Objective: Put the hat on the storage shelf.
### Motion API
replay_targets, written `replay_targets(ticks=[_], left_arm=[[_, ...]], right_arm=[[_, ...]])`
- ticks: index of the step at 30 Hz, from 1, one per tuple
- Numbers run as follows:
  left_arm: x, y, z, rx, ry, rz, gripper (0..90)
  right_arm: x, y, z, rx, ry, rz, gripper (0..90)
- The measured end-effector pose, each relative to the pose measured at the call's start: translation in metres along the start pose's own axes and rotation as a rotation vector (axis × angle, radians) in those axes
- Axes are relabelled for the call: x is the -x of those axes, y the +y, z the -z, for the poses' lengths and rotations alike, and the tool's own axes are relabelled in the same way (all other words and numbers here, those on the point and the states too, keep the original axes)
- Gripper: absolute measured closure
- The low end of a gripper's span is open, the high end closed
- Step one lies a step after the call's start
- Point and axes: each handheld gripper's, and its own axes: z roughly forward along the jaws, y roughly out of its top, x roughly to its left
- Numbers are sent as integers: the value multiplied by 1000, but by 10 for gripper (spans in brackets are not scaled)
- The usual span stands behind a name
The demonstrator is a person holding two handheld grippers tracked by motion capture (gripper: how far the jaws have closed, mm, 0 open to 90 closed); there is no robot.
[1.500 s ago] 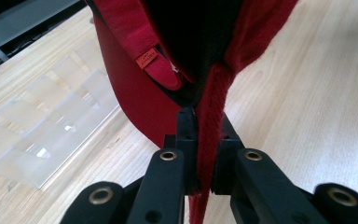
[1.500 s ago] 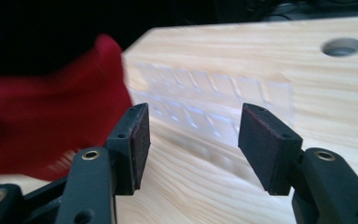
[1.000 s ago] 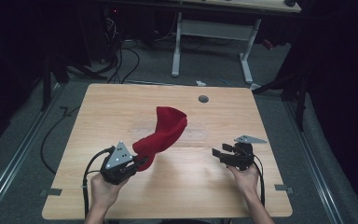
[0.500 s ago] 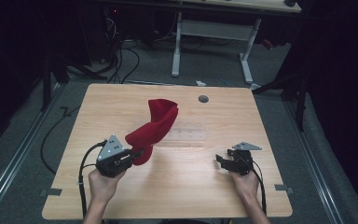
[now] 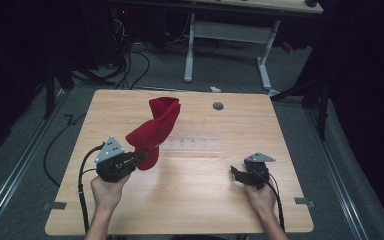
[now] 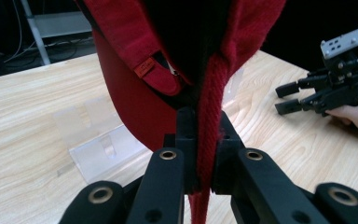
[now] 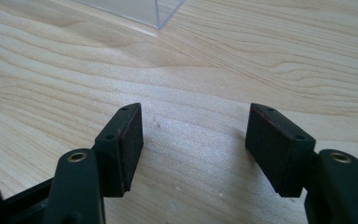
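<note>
Sitting in the middle of the dark room is the big wooden table (image 5: 190,200), the biggest thing here. It is in the same spot as before.

Next comes the red cloth (image 5: 155,131). It hangs up in the air over the left half of the table, with its top end folded over and its low end down by the left gripper (image 5: 141,159). A second ago the cloth stood more to the middle and reached up toward the back. Now it has swung over to the left and closer to the person.

Under the cloth lies a clear tray (image 5: 192,145), flat on the table. It has not moved. The cloth hangs just above its left end.

The left gripper is pinched tight on a thick edge of the cloth (image 6: 209,135), with the edge squeezed between its jaws. It has slid left and toward the person since before, and it is still holding on.

The right gripper (image 5: 236,175) sits low near the right front of the table, well apart from the cloth. Its jaws stand wide apart with nothing between them, just bare wood (image 7: 196,140). It has pulled back toward the person too.

Last is a small grey disc (image 5: 218,106) at the back of the table, same as before.
</note>
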Motion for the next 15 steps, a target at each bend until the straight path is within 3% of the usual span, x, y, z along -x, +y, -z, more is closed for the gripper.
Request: replay_targets(ticks=[9,15], left_arm=[[-10,14,-7,55,-1,52,847],[-12,22,-8,75,11,39,847]], right_arm=[[0,0,0,-1,0,2,361],[0,0,0,-1,0,2,361]])
